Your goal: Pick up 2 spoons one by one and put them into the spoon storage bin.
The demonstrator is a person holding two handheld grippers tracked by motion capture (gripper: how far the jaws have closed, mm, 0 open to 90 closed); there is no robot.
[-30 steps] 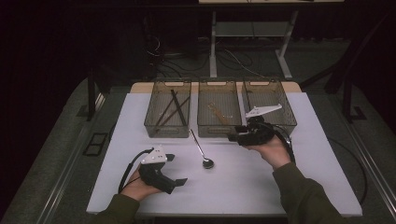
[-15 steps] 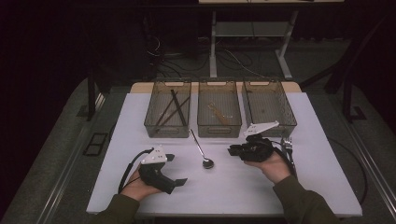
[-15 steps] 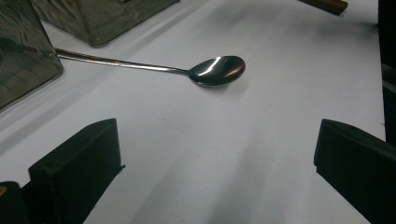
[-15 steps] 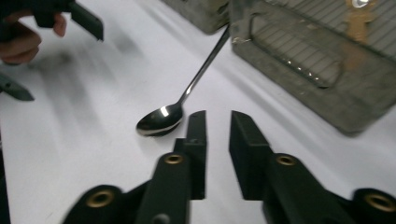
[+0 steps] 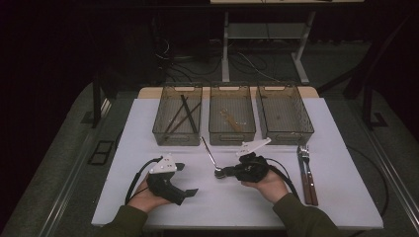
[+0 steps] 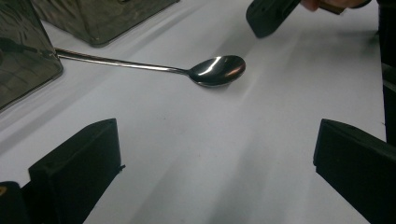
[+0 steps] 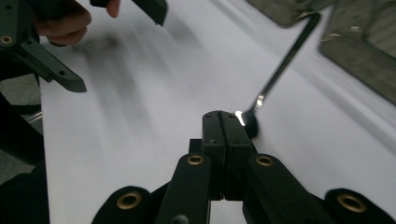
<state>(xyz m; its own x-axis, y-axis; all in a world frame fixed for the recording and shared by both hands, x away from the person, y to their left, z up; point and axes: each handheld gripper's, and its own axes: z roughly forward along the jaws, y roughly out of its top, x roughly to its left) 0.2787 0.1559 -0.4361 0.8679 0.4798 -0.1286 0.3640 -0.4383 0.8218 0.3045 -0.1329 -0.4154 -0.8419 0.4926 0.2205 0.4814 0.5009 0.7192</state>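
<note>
spoon (image 5: 212, 159) lies handle toward the trays, bowl just ahead of my right gripper (image 5: 228, 172), jaws pressed together on nothing; i rate it nearer.

Black tools (image 5: 227, 171), brass rivets, olive sleeves (image 5: 301, 217)

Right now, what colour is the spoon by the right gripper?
Shiny silver metal spoon, clearest in the left gripper view.
</note>
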